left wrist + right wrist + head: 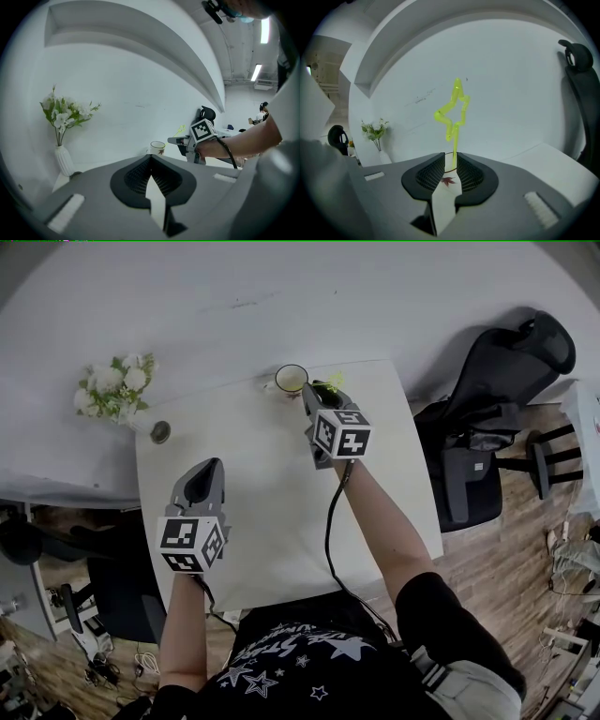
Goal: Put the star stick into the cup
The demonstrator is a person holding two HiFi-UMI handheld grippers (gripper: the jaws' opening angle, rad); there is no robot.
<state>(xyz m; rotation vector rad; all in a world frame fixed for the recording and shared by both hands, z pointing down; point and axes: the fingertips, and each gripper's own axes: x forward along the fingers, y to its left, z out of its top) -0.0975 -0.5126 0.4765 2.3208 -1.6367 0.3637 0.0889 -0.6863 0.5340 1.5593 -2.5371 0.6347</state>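
I work over a white table (244, 521) pushed against a plain white wall (281, 296). White flowers (112, 390) in a ribbed vase (63, 159) stand off the table's far left corner, and a black office chair (497, 409) sits to the right on a wooden floor (506, 559).

My right gripper (450, 157) reaches to the far edge, just beside the cup (291, 379). Its jaws stand apart and press on nothing. The yellow-green star stick (452, 110) rises in the gap between them, and its lower end drops to the cup's rim — inside it, as far as I can tell, with the star leaning a little to the right.

My left gripper (151, 157) hangs over the near left of the table, well apart from the cup — tips closed together, nothing between them.
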